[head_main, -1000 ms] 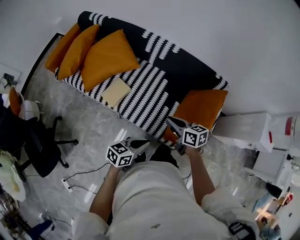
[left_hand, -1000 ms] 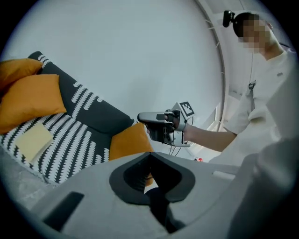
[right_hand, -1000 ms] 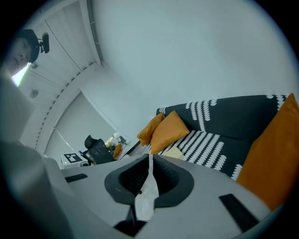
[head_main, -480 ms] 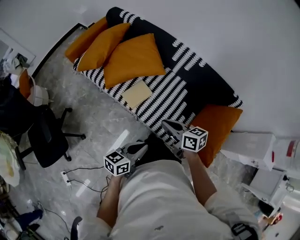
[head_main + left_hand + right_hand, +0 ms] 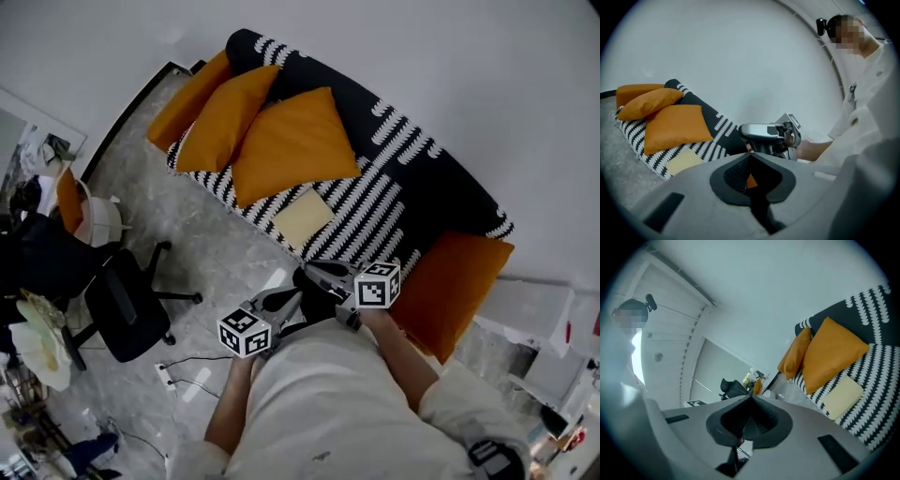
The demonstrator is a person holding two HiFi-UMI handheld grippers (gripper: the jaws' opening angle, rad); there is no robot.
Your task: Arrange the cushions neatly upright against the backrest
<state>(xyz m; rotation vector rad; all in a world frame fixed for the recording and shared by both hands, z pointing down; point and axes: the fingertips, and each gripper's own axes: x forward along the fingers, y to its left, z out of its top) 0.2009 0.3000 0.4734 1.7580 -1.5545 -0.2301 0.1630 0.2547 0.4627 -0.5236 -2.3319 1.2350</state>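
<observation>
Left claw (image 5: 750, 155): jaws shut tip to tip with nothing between them, held in the air in front of the black-and-white sofa (image 5: 412, 187) and touching no cushion. Right claw (image 5: 751, 397): jaws likewise pressed together and empty, near the left one. Cushions: three orange cushions (image 5: 295, 145) lean overlapping at the sofa's left end, a fourth orange cushion (image 5: 459, 286) sits at its right end, and a flat cream pad (image 5: 302, 217) lies on the seat between.
</observation>
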